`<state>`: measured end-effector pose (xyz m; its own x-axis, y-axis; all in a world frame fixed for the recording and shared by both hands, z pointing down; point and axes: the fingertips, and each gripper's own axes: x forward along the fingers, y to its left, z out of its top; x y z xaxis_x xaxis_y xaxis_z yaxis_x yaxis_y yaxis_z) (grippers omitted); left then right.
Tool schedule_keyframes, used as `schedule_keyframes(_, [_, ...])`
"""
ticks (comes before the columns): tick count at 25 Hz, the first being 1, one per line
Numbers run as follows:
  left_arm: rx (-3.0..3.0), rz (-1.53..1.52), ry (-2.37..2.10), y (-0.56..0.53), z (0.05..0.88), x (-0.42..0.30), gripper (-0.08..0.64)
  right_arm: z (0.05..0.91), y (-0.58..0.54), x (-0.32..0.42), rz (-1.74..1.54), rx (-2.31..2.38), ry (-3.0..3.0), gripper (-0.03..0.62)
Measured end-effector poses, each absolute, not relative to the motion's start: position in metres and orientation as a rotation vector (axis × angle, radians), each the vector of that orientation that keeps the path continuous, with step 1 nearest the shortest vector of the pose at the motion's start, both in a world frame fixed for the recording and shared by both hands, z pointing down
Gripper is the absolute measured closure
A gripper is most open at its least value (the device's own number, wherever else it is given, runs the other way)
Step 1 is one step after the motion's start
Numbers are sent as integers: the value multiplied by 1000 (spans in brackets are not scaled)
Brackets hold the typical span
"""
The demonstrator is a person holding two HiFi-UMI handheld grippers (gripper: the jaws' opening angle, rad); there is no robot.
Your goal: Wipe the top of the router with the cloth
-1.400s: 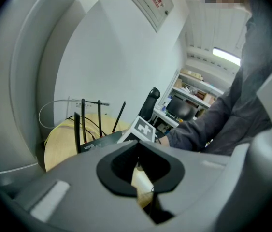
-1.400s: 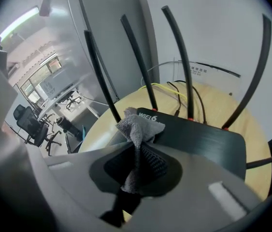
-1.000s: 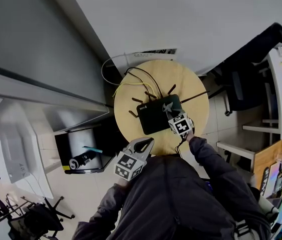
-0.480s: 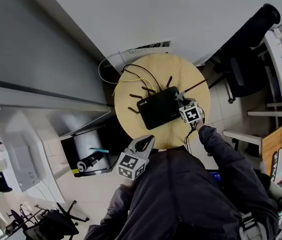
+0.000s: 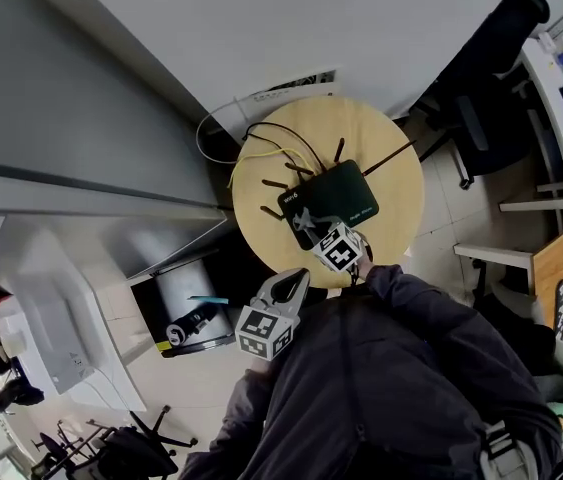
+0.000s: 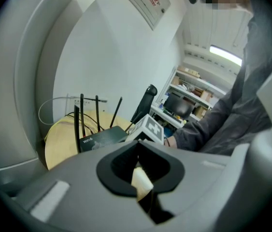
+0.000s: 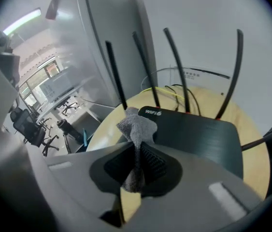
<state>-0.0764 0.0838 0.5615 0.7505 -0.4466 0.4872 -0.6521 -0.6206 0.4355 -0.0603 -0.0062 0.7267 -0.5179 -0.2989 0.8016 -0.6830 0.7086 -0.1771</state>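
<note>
A black router (image 5: 336, 200) with several upright antennas lies on a round wooden table (image 5: 386, 148). My right gripper (image 5: 313, 226) is shut on a grey cloth (image 5: 304, 218) at the router's near-left corner. In the right gripper view the cloth (image 7: 136, 125) sticks up out of the gripper (image 7: 136, 149), just before the router (image 7: 198, 134) by its white lettering. My left gripper (image 5: 288, 286) is held off the table's near edge close to the person's body. Its jaws are together with nothing between them, and in its own view it (image 6: 138, 170) points towards the router (image 6: 102, 137).
Yellow and black cables (image 5: 266, 153) run off the table's far-left side towards a wall socket plate (image 5: 286, 86). A black office chair (image 5: 486, 78) stands at the right. A grey bin (image 5: 183, 298) sits under a grey desk (image 5: 71, 208) at the left.
My right gripper has swept the cloth from the router's right end across its top to the near-left corner. The left gripper has hardly moved.
</note>
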Motion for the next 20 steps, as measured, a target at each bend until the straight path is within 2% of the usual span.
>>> schedule_keyframes(4, [2346,453,-810,86,562,-79,560,738,17,-77,632,709,-2124,563])
schedule_keyframes(9, [2362,467,-777,86,562,-74,560,739,14,-60,574,708,-2116,563])
schedule_keyframes(20, [2390,473,-728,82,562,-63,560,743,-12,63,624,964,-2021,563])
